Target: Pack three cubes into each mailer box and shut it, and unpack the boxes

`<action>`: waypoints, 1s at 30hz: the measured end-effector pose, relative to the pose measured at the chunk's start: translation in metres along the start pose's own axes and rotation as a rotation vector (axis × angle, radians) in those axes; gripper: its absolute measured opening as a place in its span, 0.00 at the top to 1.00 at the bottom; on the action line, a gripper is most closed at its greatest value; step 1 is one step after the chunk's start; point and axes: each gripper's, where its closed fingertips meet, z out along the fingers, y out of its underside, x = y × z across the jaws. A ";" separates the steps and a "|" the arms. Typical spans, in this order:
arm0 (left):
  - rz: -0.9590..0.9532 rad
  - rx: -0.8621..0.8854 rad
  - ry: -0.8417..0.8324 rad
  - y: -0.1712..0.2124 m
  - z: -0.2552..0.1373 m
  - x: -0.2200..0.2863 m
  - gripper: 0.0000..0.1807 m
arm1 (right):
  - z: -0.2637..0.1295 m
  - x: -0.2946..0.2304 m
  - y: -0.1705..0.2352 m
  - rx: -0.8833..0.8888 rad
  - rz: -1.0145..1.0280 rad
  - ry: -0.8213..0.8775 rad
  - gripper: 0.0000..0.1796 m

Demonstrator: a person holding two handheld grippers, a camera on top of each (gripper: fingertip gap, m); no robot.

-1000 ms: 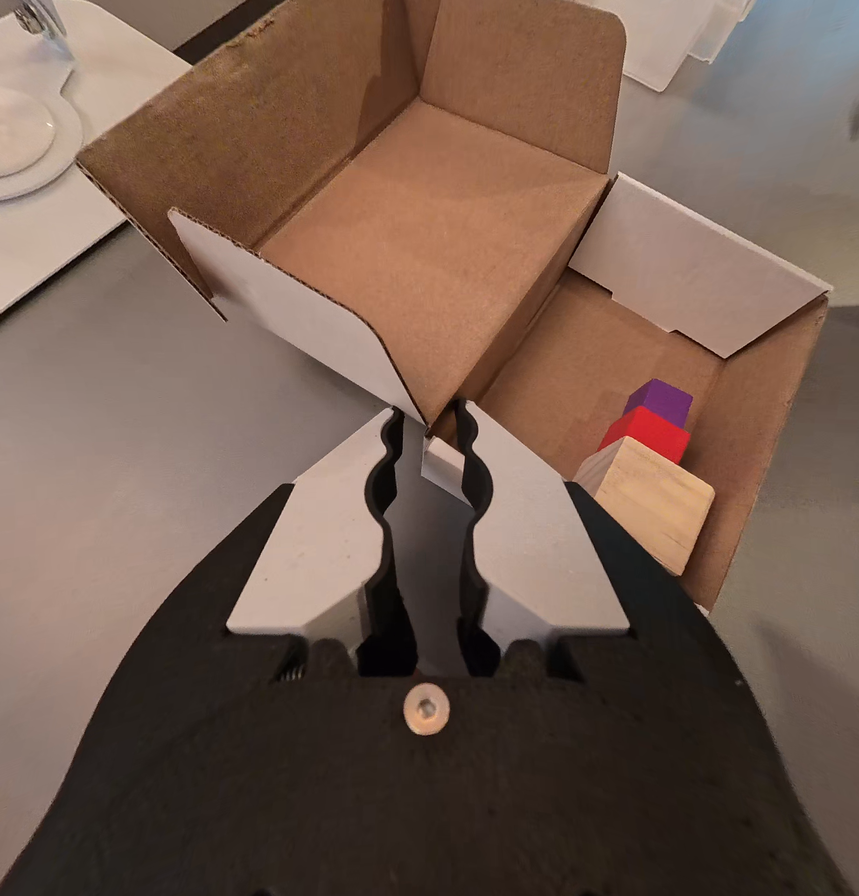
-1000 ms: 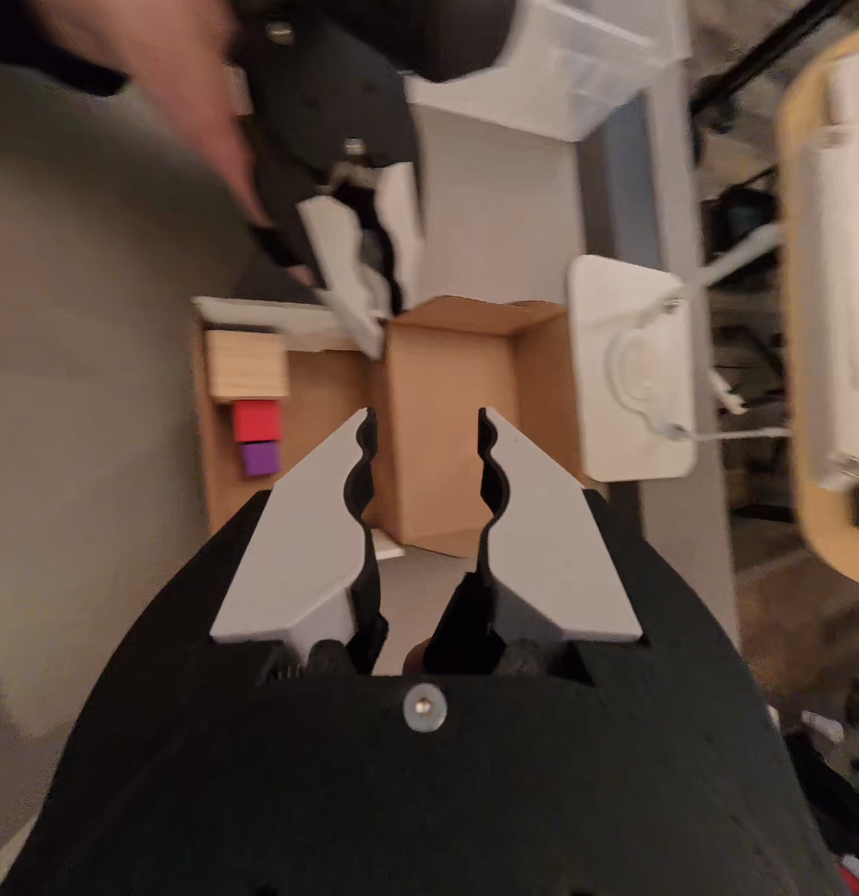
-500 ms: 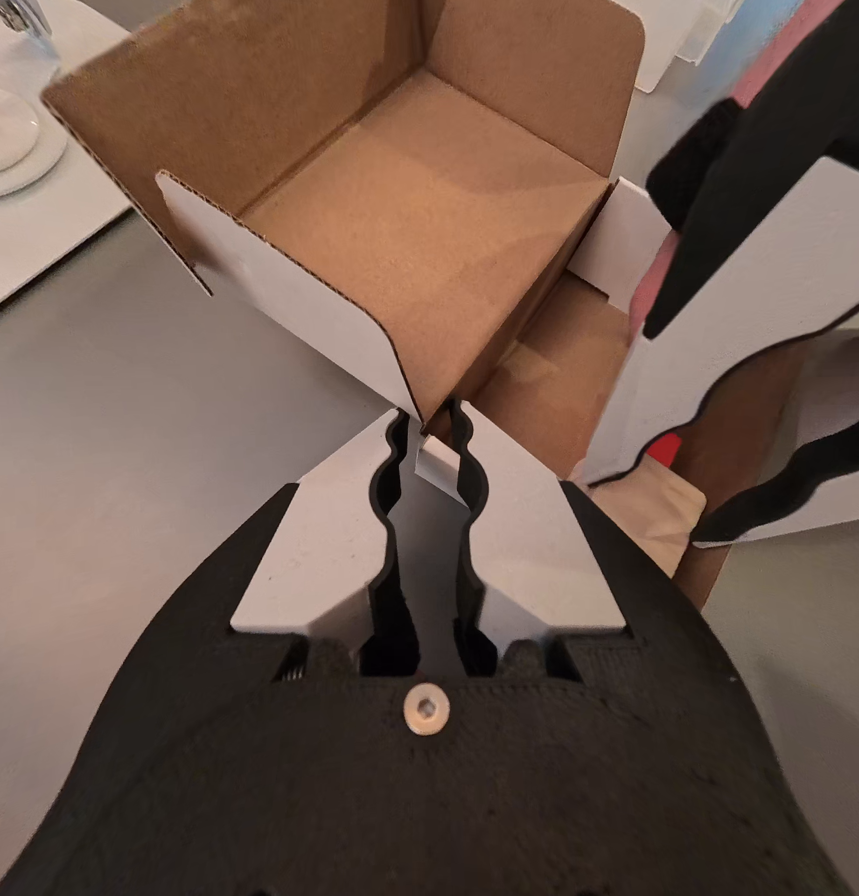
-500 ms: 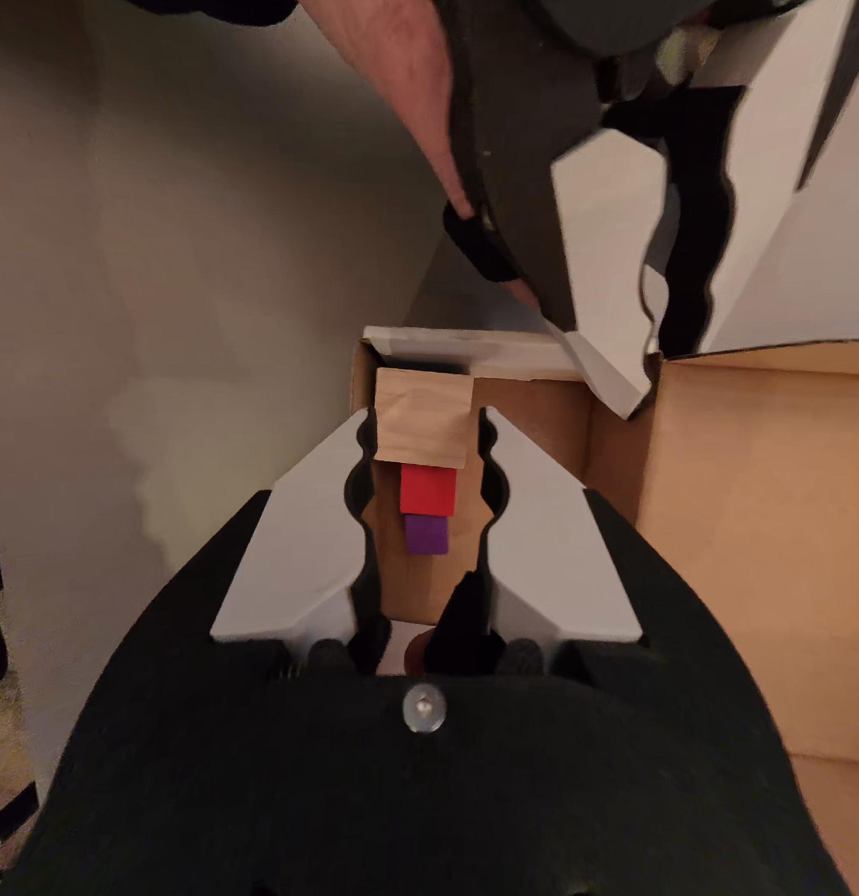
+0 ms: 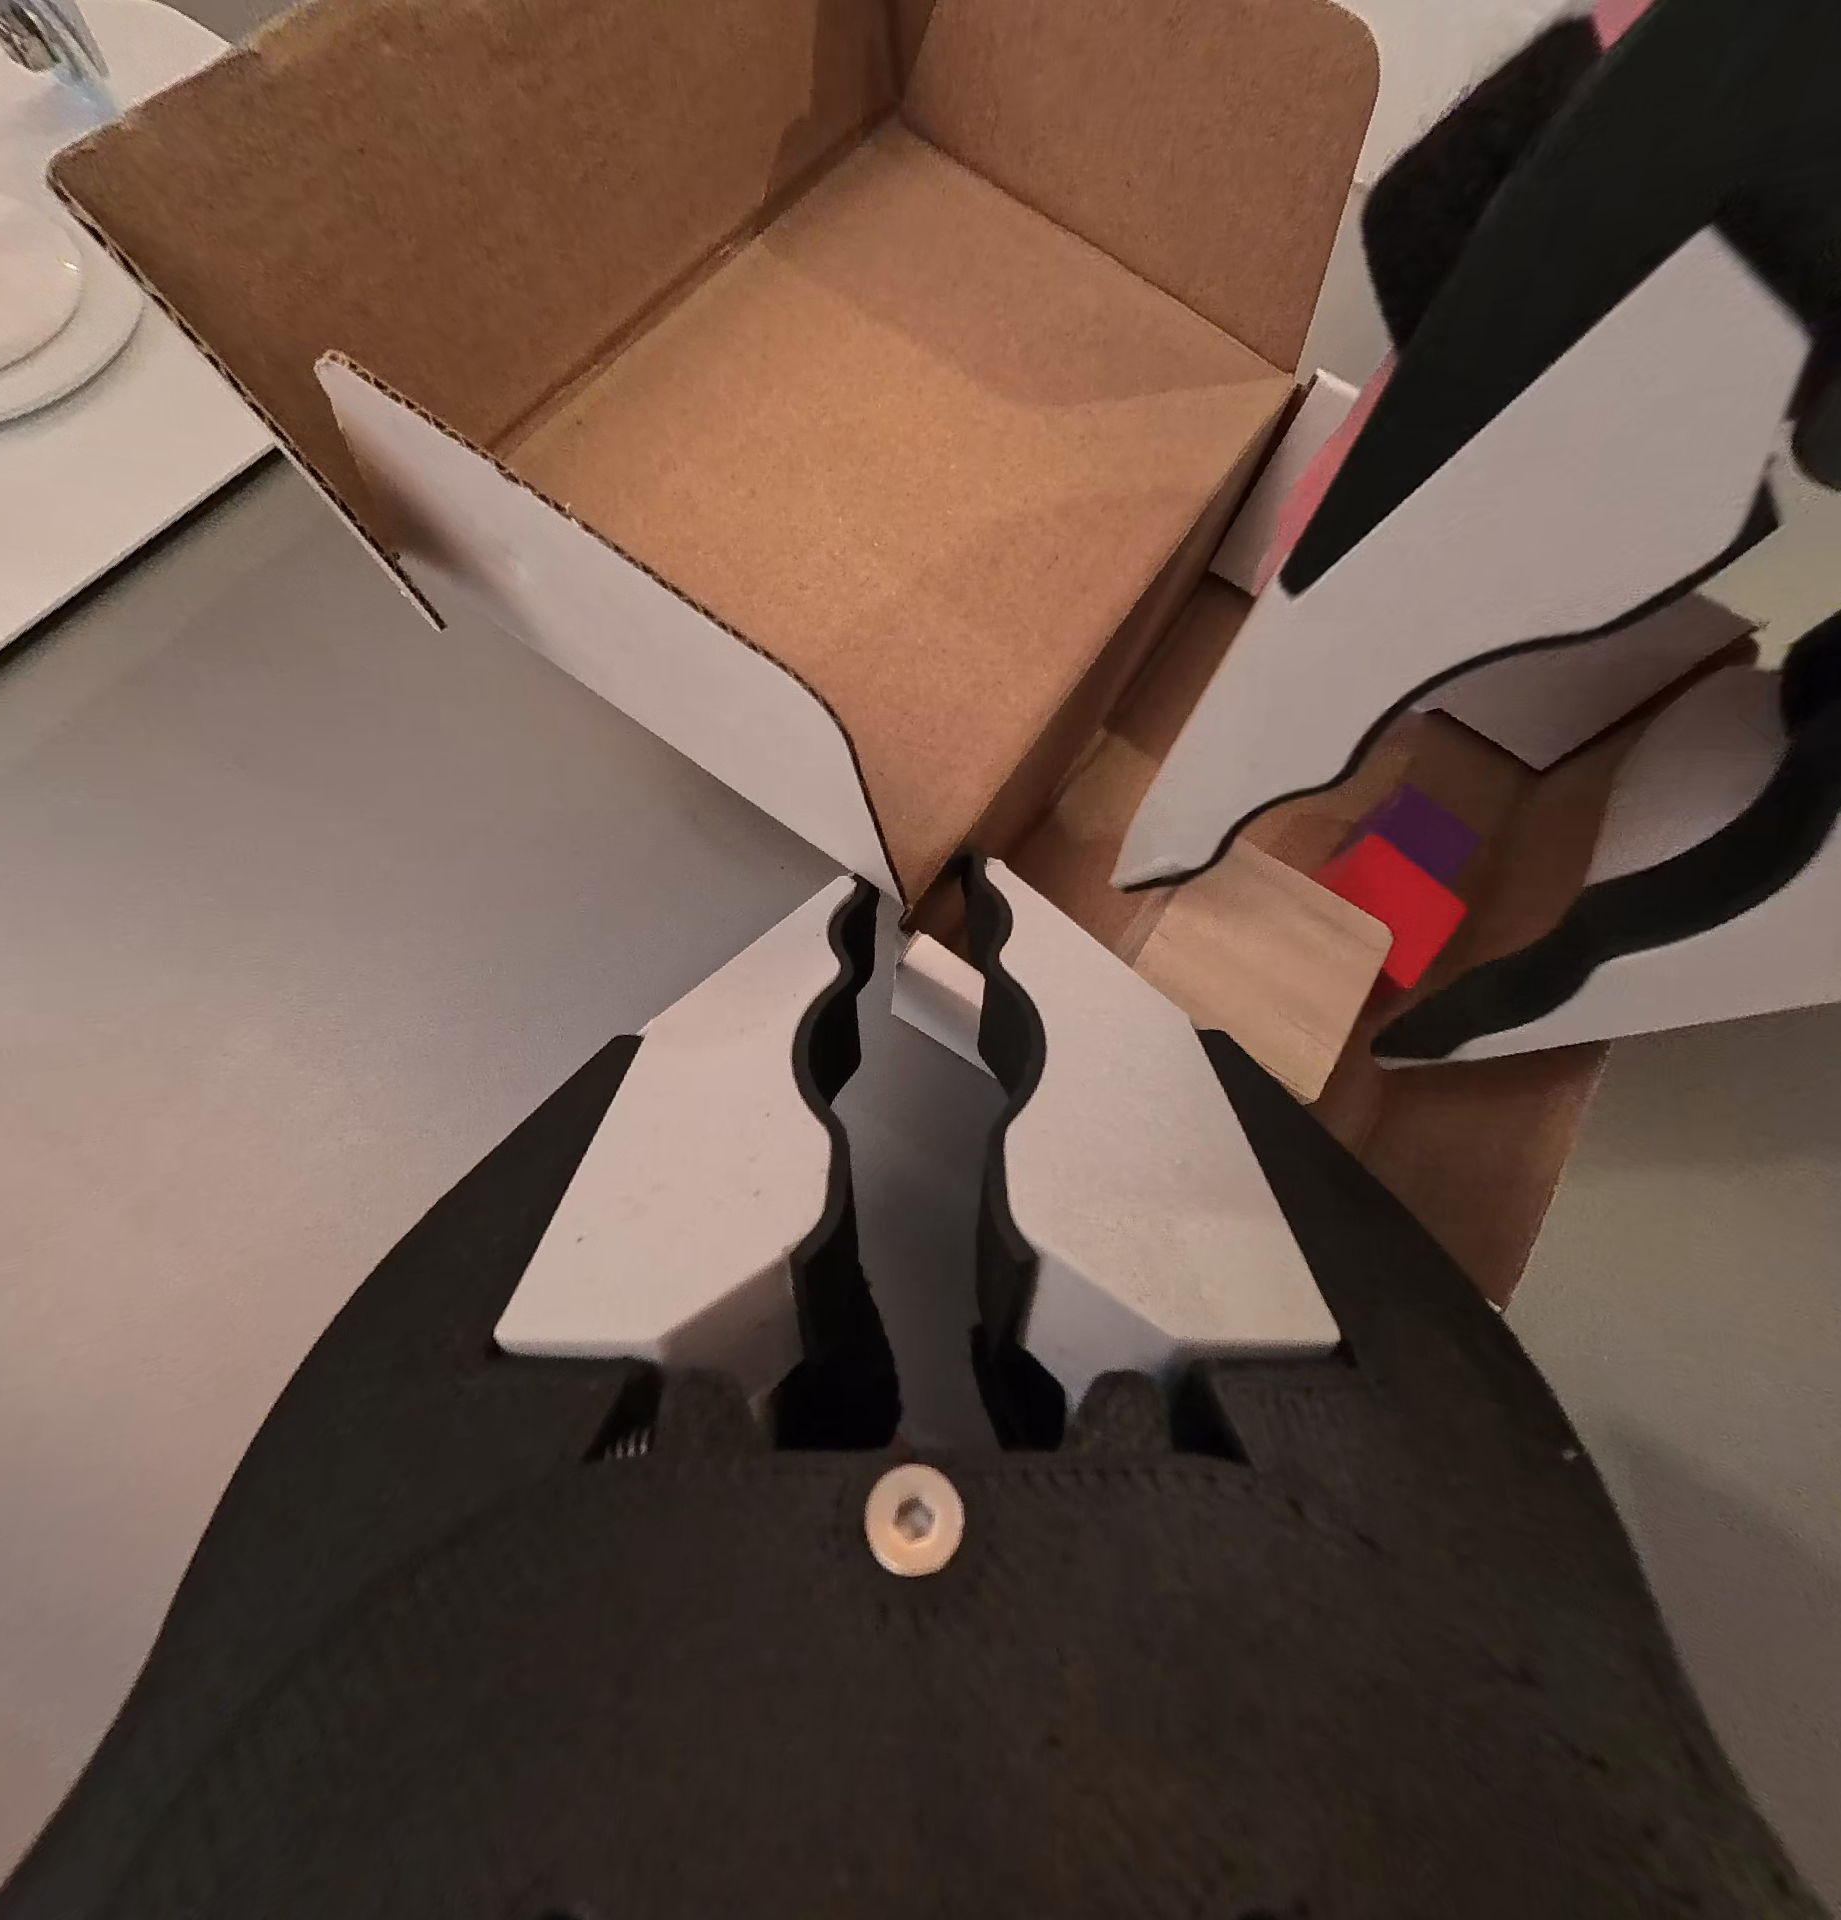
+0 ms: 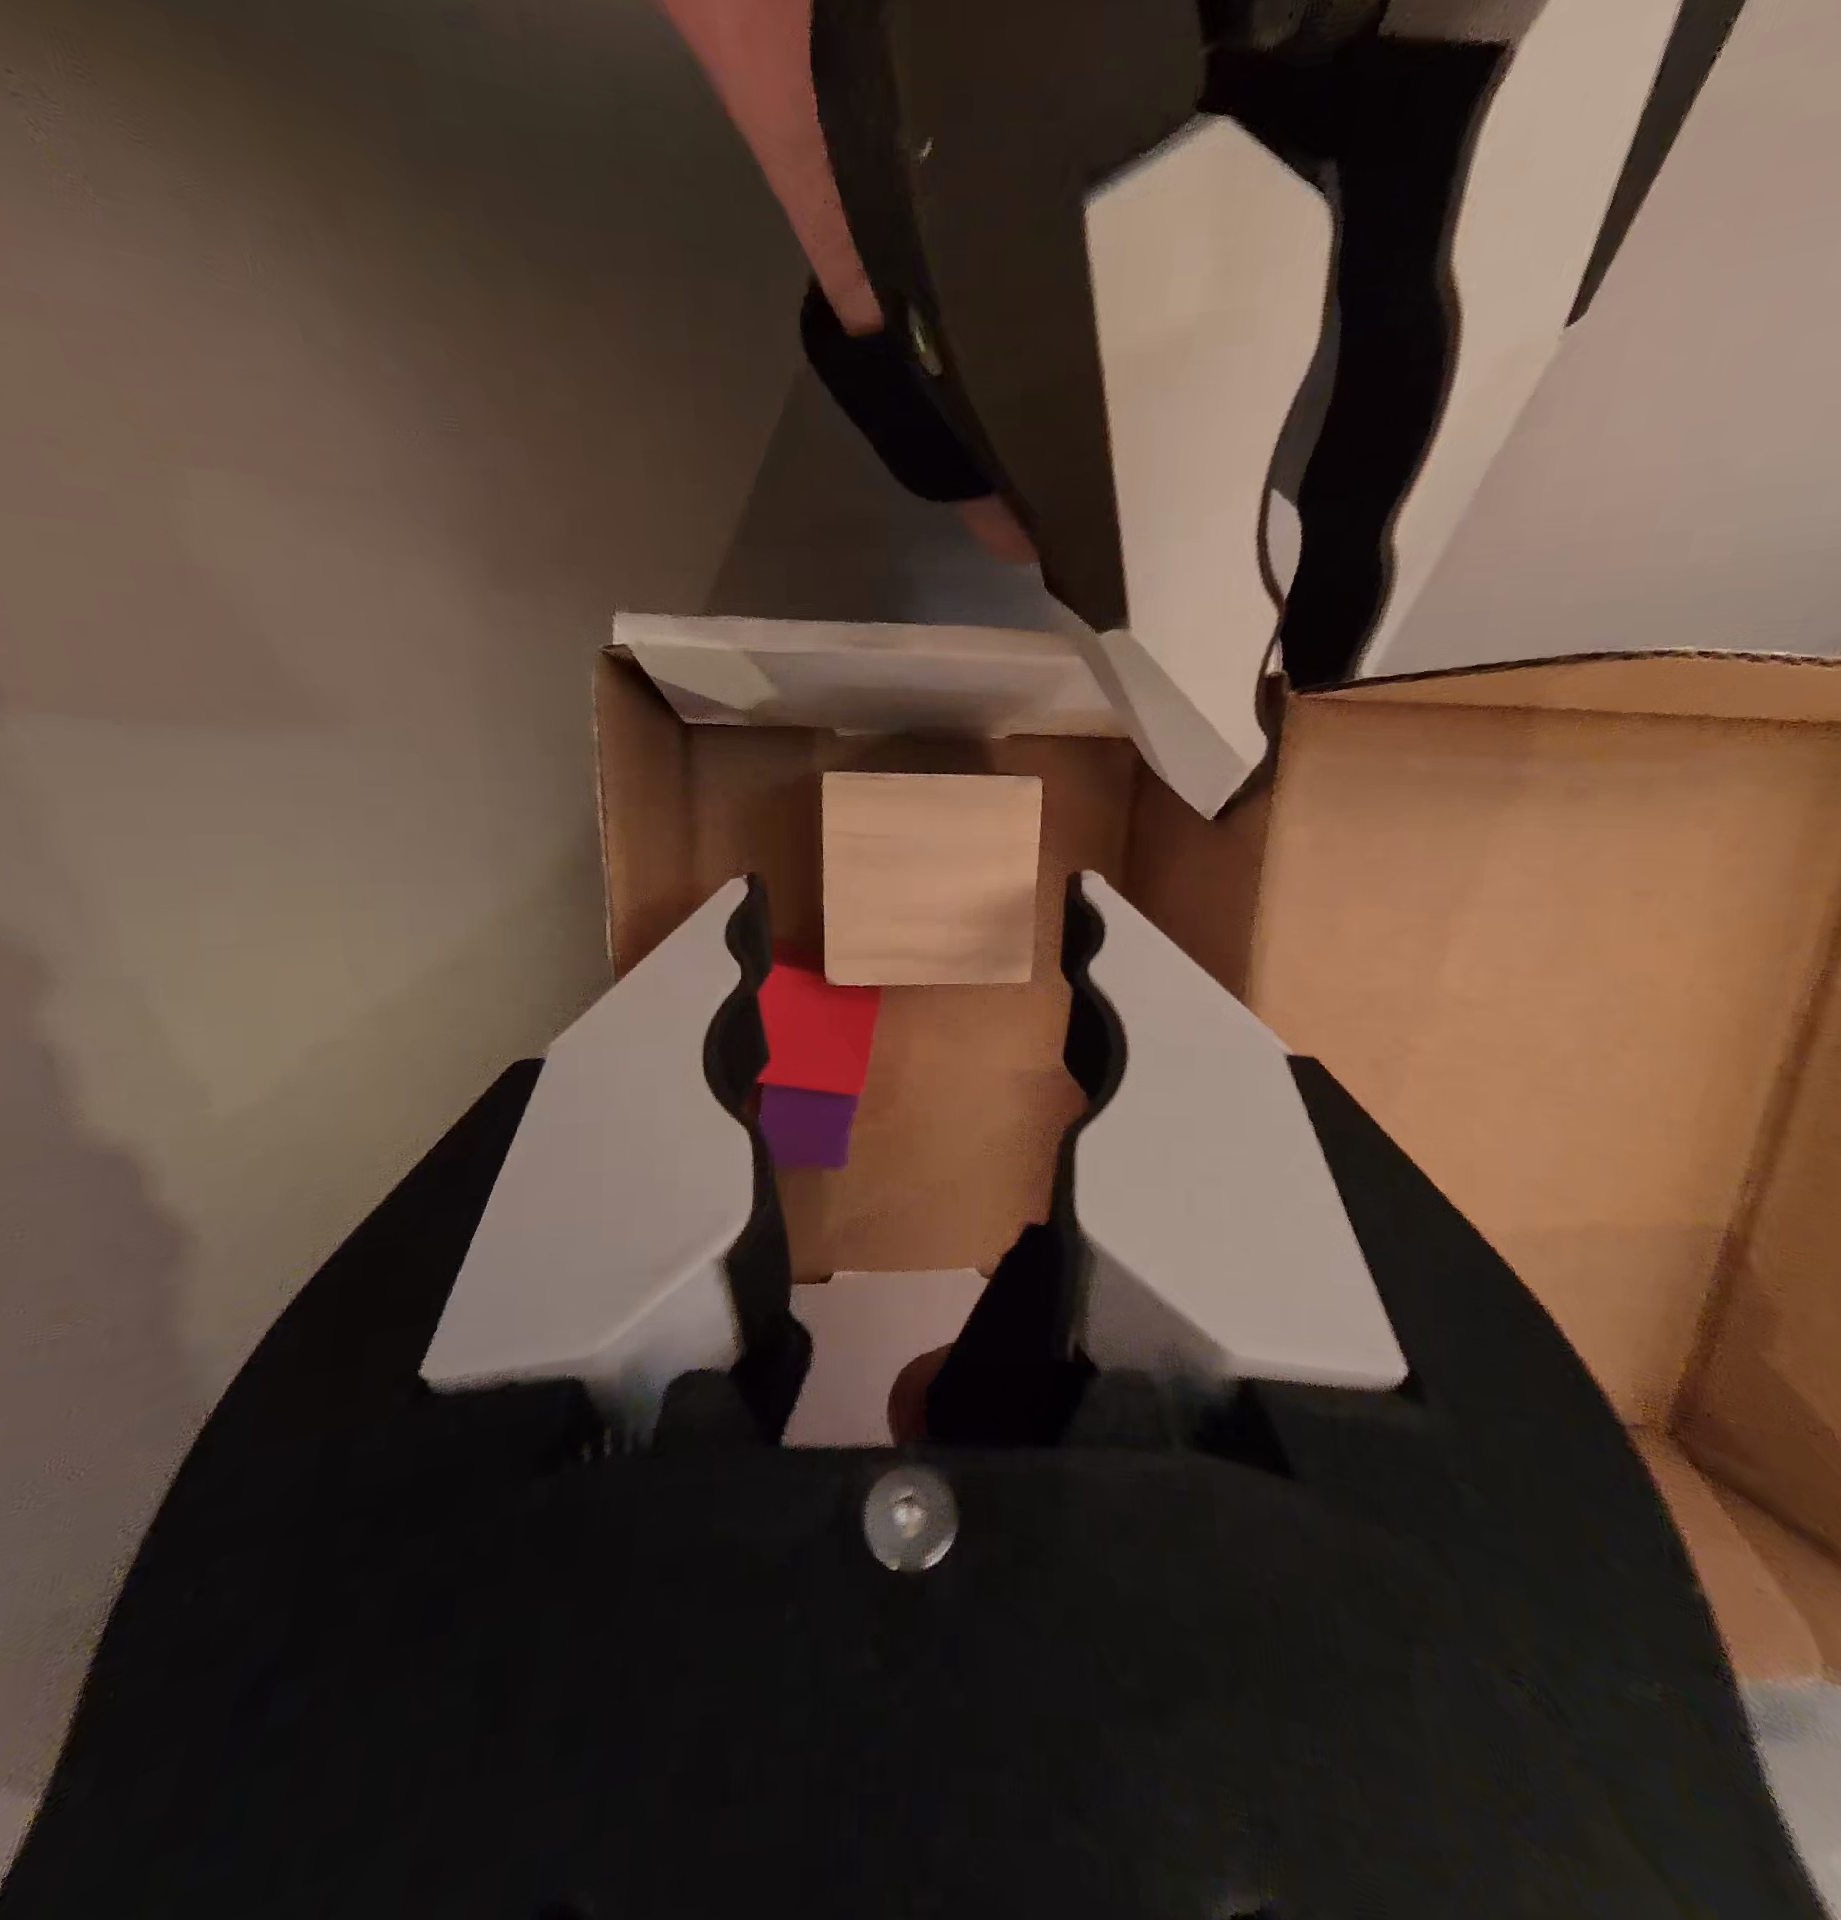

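An open cardboard mailer box (image 5: 1456, 1174) lies on the grey table, its lid (image 5: 895, 499) raised. Inside it, a wooden cube (image 5: 1259, 977), a red cube (image 5: 1399, 914) and a purple cube (image 5: 1425, 831) sit in a row. My left gripper (image 5: 916, 904) is shut on a corner of the box's flap. My right gripper (image 5: 1254, 966) is open inside the box, with one finger on each side of the wooden cube. In the right wrist view the right gripper (image 6: 914, 894) frames the wooden cube (image 6: 931, 878). The red cube (image 6: 822, 1029) and purple cube (image 6: 807, 1127) lie nearer its left finger. The left gripper (image 6: 1271, 717) shows at the far corner.
A white tray with a round dish (image 5: 22, 291) stands at the far left of the grey table (image 5: 220, 935). A person's hand (image 6: 802, 156) holds the left gripper. The raised lid (image 6: 1518, 935) stands close on the right of the right gripper.
My right gripper has swung in over the box and come down open over the wooden cube. My left gripper has kept its hold on the box corner.
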 end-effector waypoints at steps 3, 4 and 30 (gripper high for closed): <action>0.003 0.003 0.002 0.000 0.000 0.000 0.91 | 0.008 0.001 -0.002 -0.004 -0.005 0.009 0.77; 0.004 0.002 -0.001 0.000 0.000 0.000 0.91 | 0.007 0.004 -0.003 -0.002 -0.001 0.018 0.77; -0.001 0.021 0.045 0.000 0.000 0.004 0.91 | -0.130 0.117 0.310 -0.194 0.178 0.193 0.77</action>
